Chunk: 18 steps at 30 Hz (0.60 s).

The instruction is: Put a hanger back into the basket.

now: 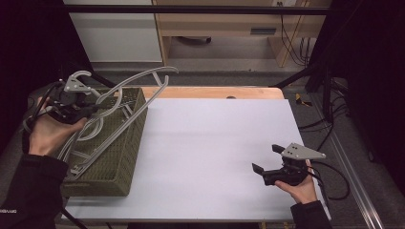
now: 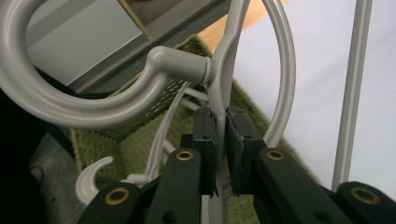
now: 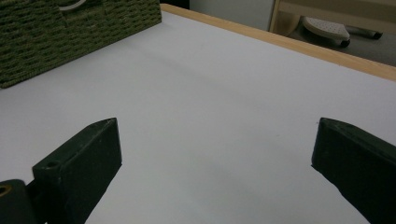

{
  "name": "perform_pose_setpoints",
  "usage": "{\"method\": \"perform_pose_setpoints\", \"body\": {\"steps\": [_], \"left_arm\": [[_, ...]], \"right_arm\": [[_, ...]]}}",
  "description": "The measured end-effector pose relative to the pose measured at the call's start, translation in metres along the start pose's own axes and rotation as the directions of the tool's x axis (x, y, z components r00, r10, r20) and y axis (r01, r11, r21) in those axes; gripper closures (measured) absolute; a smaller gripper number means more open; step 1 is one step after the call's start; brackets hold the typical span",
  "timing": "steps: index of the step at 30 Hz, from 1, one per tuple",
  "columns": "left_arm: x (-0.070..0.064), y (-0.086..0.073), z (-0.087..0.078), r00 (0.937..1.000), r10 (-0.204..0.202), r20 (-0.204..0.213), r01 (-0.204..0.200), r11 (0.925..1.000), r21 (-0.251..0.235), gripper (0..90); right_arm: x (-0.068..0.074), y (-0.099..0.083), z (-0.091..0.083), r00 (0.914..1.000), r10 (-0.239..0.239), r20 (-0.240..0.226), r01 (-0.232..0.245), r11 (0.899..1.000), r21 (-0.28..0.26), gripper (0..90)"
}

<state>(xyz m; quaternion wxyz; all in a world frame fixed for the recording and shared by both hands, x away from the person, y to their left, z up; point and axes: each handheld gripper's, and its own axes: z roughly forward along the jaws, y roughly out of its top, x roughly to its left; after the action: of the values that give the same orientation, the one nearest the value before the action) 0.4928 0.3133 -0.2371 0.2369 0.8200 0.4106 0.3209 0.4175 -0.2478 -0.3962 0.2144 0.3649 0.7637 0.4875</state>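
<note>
My right gripper [image 1: 270,163] is lying nearest me, low over the bare white table [image 1: 215,143] near its front right corner, and its jaws are standing wide apart with nothing between them. In the right gripper view the tabletop is running away clear toward the wooden far edge, with the corner of the green woven basket [image 3: 70,32] off at the upper left. Farther in and to the left, my left gripper [image 2: 221,140] is pinching a grey plastic hanger [image 2: 219,88] by the neck just below its hook, jaws clamped tight on the thin stem. I am holding that hanger tilted up over the basket [image 1: 124,157], its hook toward my hand and its far shoulder reaching out past the basket's far rim, while its lower end is dipping inside. More grey hangers [image 1: 88,148] are lying in the basket underneath. I judge the job is barely begun: one hanger is half lifted out, none is lying on the table, and the rest are waiting.
</note>
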Motion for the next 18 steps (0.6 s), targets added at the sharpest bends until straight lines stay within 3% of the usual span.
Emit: {"method": "perform_pose_setpoints", "body": {"steps": [8, 18], "left_arm": [[0.028, -0.013, 0.011, 0.9988, -0.007, -0.049, 0.009, 0.9989, 0.045, 82.9], [0.046, -0.036, 0.020, 0.9975, -0.013, -0.070, 0.018, 0.9977, 0.066, 83.0]], "right_arm": [[-0.001, -0.001, 0.000, 1.0000, 0.002, 0.006, -0.002, 1.000, 0.002, 2.2], [-0.001, -0.002, 0.003, 1.0000, 0.004, 0.005, -0.004, 1.000, 0.016, 2.3]]}}
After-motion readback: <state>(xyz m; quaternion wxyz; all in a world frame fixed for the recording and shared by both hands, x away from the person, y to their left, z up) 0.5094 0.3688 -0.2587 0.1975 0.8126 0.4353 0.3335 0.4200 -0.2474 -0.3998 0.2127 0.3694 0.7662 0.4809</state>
